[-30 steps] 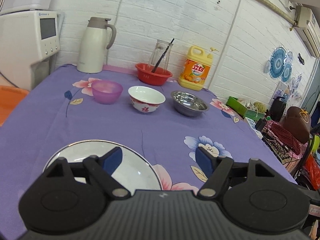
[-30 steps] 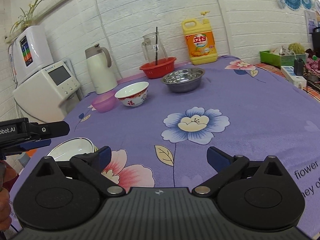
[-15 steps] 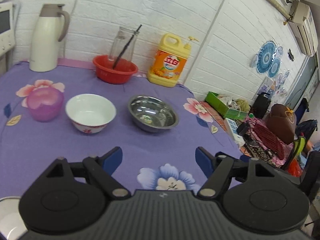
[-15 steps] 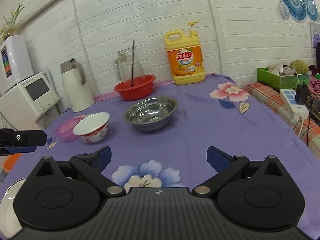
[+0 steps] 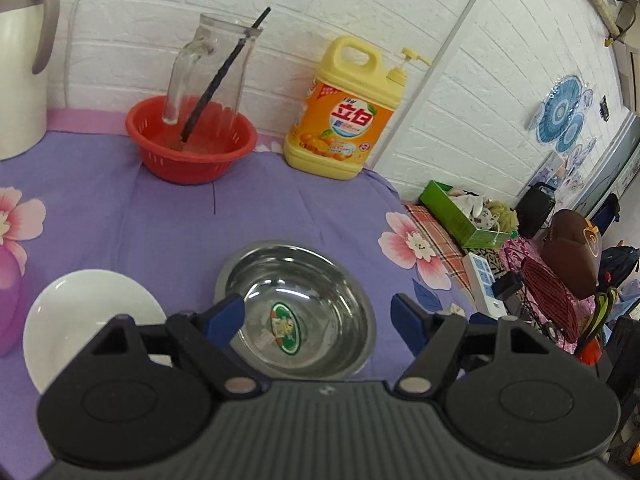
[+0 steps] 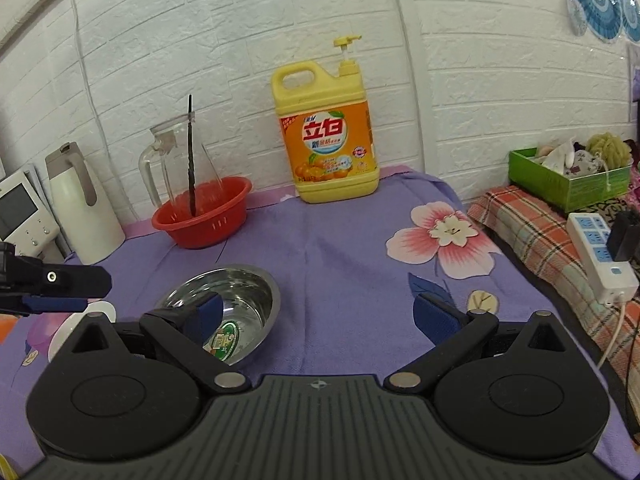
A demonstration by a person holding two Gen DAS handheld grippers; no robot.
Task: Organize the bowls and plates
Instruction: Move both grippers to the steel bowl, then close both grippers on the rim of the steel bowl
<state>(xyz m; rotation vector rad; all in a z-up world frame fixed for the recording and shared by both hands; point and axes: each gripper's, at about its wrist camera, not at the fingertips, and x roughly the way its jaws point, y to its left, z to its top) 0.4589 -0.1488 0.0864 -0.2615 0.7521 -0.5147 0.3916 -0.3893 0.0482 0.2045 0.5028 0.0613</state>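
Observation:
A steel bowl (image 5: 304,304) with a green sticker inside sits on the purple flowered tablecloth, right in front of my left gripper (image 5: 318,326), which is open and empty above its near rim. Left of it stands a white bowl (image 5: 84,312), and a purple bowl (image 5: 8,312) shows at the left edge. In the right wrist view the steel bowl (image 6: 236,296) lies to the left behind my open, empty right gripper (image 6: 320,316). The left gripper's fingers (image 6: 64,280) reach in from the left edge, above the white bowl (image 6: 68,328).
A red basket (image 5: 192,144) holding a glass jug with a dark stick, a yellow detergent jug (image 5: 344,116) and a white thermos (image 5: 20,72) line the back wall. A green box (image 6: 568,176), power strip (image 6: 600,252) and clutter lie beyond the table's right edge.
Both grippers have swept forward and to the right across the table. The plate near the front has left both views, and the steel bowl is now close in front of the left gripper.

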